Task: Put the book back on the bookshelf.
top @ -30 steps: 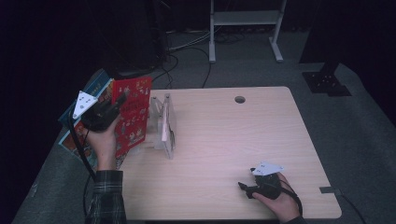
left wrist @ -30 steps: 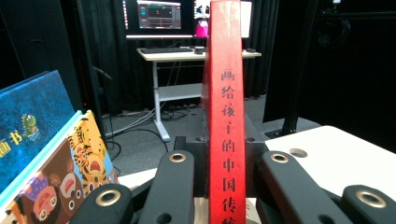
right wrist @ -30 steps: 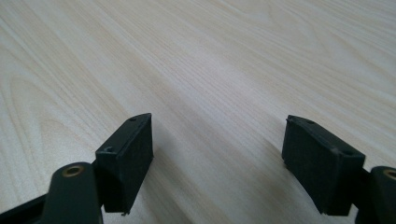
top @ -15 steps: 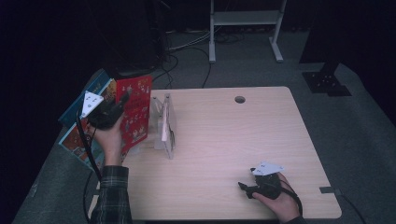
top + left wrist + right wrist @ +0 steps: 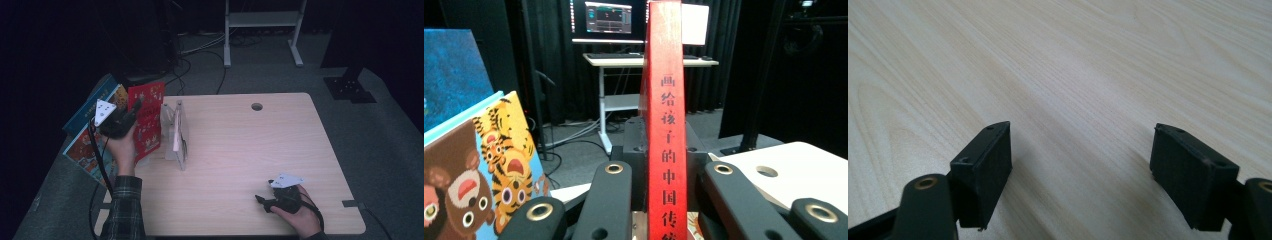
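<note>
The left claw (image 5: 134, 107), clamped on the red book (image 5: 665, 125), is carrying it to the clear stand (image 5: 177, 135) for slotting upright, while the right claw (image 5: 1080, 170) rests open and empty on the worktop (image 5: 260, 150).

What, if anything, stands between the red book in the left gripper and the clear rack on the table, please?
Nothing visible does. The left gripper is shut on the red book, held upright just left of the clear rack. The other picture books lie on its far side, away from the rack.
</note>
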Motion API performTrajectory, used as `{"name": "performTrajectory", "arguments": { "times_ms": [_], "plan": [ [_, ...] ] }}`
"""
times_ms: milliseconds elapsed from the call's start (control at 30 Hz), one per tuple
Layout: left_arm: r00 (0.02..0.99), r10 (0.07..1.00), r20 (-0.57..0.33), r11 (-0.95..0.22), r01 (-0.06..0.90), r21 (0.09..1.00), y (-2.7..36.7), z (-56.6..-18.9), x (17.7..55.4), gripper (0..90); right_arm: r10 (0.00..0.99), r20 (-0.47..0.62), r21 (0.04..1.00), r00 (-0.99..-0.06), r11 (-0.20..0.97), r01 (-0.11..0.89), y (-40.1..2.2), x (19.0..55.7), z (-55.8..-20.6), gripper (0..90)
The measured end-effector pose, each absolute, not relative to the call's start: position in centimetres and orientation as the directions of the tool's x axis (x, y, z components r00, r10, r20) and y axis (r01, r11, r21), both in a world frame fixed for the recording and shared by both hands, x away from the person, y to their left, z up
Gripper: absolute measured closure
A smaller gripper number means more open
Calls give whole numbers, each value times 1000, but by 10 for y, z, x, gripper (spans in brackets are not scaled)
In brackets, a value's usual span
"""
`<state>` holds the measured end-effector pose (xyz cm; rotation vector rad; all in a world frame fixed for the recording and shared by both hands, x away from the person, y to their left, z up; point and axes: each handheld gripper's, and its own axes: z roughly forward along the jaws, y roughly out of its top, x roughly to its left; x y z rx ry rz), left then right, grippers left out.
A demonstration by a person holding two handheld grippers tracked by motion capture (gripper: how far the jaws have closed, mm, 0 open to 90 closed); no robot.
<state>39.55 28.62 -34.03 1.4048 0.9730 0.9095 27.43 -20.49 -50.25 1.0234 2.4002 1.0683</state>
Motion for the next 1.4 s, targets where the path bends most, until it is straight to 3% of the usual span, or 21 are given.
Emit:
{"name": "performTrajectory", "arguments": {
  "times_ms": [500,1400],
  "plan": [
    [363,932,2,-21,47,999,288,-346,387,798,722,-5,744,-691,465,480,-205,274,-502,239],
    [352,936,-20,-22,116,993,302,-357,355,797,723,-8,744,-690,465,479,-205,274,-502,240]
  ]
}}
